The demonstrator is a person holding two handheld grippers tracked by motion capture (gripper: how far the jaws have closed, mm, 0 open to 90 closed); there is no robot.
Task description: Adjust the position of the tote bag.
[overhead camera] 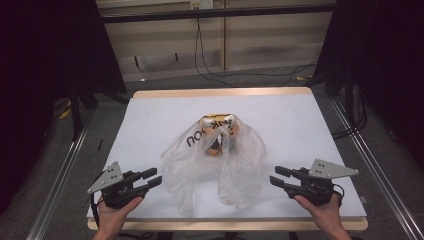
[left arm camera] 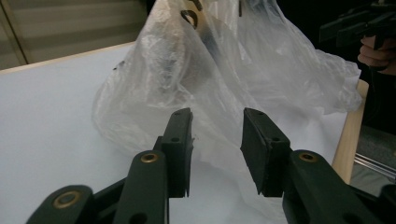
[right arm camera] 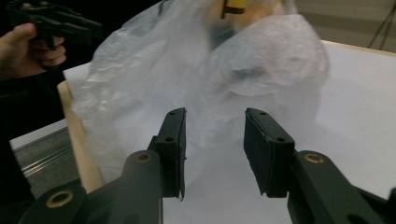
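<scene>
Lying at the centre of the high view on the white table [overhead camera: 150, 115], a thin clear plastic bag [overhead camera: 215, 165] with dark lettering, slumped and spread toward the lower edge. Inside, toward the upper middle of the bag, a yellow-orange item [overhead camera: 216, 145] with dark marks; identity not determinable through the film. Left gripper [overhead camera: 151, 179] at lower left, right gripper [overhead camera: 279, 176] at lower right, each just beside a flank of the bag, apart from it. Jaws of both partly parted, a clear gap between the pads, nothing between them in either gripper view. Judged risks: pinching a single loose layer and tearing the film; pulling unevenly from the two sides and tipping the contents out; dragging the bag toward the near table edge, already close.
</scene>
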